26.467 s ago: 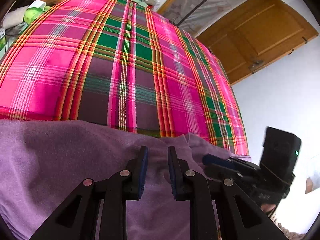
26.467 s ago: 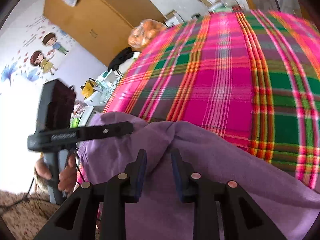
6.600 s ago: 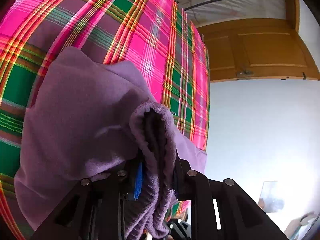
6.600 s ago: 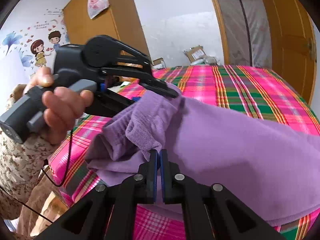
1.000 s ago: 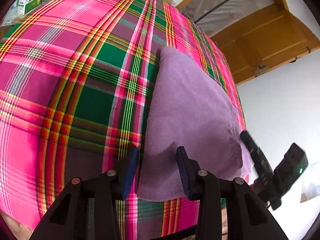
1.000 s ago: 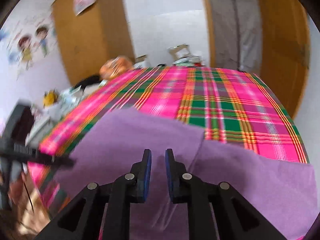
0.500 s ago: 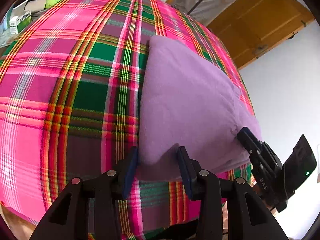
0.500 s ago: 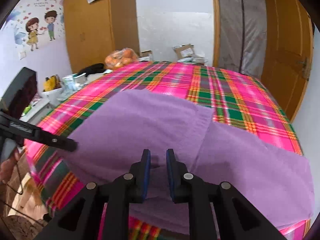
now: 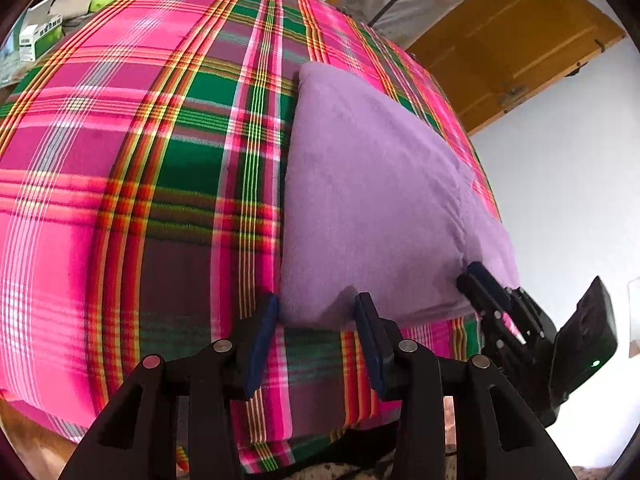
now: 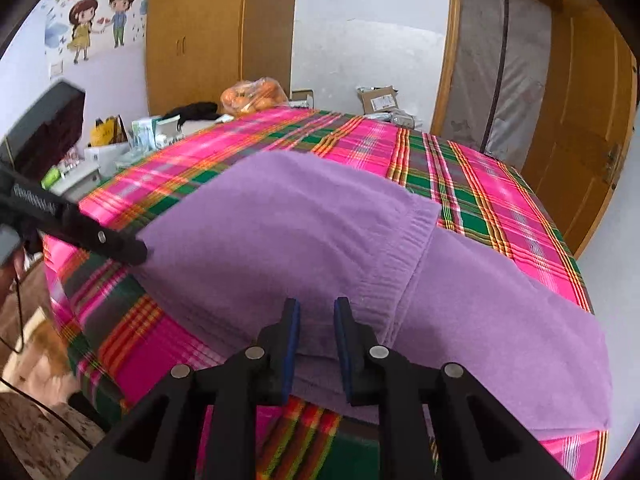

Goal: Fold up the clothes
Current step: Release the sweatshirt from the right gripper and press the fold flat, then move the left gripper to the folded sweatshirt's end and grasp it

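Flat on the plaid bed (image 9: 132, 184) lies the purple garment (image 10: 288, 232), doubled over, its long axis running left to right; the left tongs (image 9: 316, 312) gape at its near-left corner, the right tongs (image 10: 316, 320) part-open over its near edge.

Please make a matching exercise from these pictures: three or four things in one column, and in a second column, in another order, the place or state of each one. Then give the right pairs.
Things
1. purple garment
2. left gripper
3. bag of oranges
4. cartoon sticker

Places or states
A. on the wall
B. open, at the garment's near corner
C. beyond the far edge of the plaid blanket
D. lying folded on the plaid blanket

Pairs: 1-D, 2-B, 3-C, 4-A
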Tool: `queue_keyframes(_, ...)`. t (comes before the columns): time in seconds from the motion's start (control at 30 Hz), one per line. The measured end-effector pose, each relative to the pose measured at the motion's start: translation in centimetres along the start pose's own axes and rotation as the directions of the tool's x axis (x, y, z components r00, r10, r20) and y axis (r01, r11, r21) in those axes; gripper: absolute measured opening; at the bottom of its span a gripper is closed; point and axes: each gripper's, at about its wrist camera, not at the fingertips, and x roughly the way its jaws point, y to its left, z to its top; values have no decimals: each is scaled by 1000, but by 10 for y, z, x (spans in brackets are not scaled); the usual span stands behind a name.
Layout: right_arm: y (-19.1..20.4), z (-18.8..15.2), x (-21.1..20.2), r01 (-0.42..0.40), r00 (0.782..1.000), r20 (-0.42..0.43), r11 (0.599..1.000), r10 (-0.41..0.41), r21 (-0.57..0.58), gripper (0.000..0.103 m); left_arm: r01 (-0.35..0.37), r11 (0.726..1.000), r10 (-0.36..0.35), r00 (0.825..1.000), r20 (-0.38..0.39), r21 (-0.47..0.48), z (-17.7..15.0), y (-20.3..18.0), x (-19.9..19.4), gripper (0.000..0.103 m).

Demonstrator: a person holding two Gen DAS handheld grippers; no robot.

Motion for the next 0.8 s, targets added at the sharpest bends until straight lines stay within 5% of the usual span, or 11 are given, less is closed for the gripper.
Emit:
queue_keyframes(0.2,28,11,6,-90,996,14,996,90,-23,31,23,999,-22,1000,-18,32,-9,6,-7,42)
queue_keyframes(0.47,76,17,23,-210,978,-18,972,209,-103,54,82,993,-78,996,44,-88,-2,37,-25,42)
queue_keyframes(0.63,106,21,35,-283,959,-43,947,280,-151,56,70,988,-63,997,52,-140,2,50,-25,42)
queue_keyframes(0.8,124,19,44,-221,975,-48,951,215,-218,60,80,982,-75,997,37,-171,5,60,-22,42)
